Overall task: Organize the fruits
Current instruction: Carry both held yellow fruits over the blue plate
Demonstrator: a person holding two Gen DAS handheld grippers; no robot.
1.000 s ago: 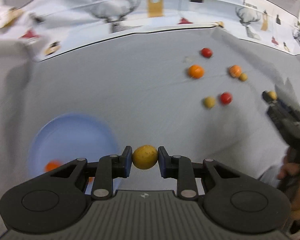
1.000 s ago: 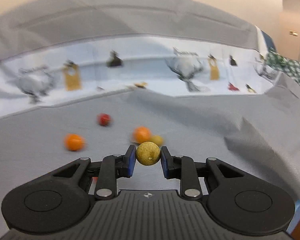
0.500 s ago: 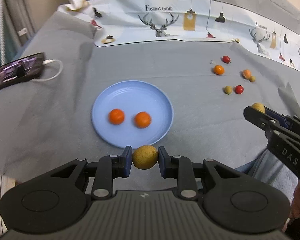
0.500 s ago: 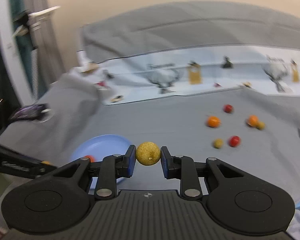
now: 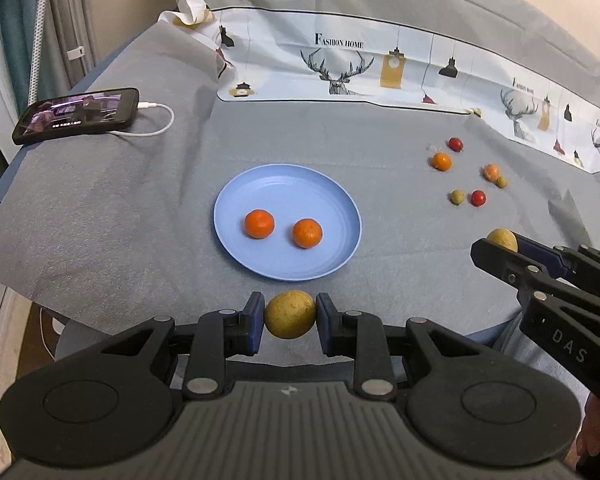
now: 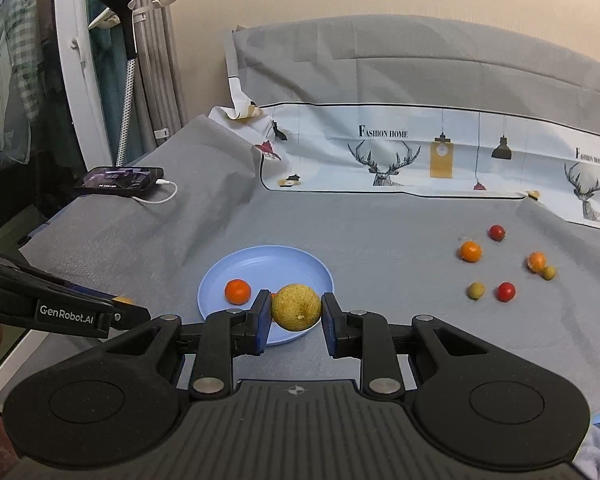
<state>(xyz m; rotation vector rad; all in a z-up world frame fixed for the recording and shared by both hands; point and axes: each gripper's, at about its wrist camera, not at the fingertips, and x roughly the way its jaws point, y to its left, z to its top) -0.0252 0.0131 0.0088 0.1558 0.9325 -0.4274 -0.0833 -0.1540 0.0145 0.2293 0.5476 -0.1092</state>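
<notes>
My left gripper (image 5: 290,315) is shut on a yellow-brown fruit (image 5: 290,314) just in front of the near rim of the blue plate (image 5: 236,192). Two oranges (image 5: 259,223) (image 5: 307,233) lie in the plate. My right gripper (image 6: 296,309) is shut on a second yellow-brown fruit (image 6: 296,307), held above the plate's (image 6: 260,256) near right part; it also shows in the left wrist view (image 5: 502,240). Several small loose fruits, orange (image 5: 441,161), red (image 5: 478,197) and green-yellow (image 5: 457,197), lie on the grey cloth to the right.
A phone (image 5: 76,115) with a white charging cable (image 5: 156,120) lies at the far left. A printed deer-pattern cloth (image 5: 380,68) runs along the back. The cloth's front edge drops off just below my left gripper.
Both grippers have swung left from the loose fruits toward the plate, each still holding its fruit. The plate has come into full view.
</notes>
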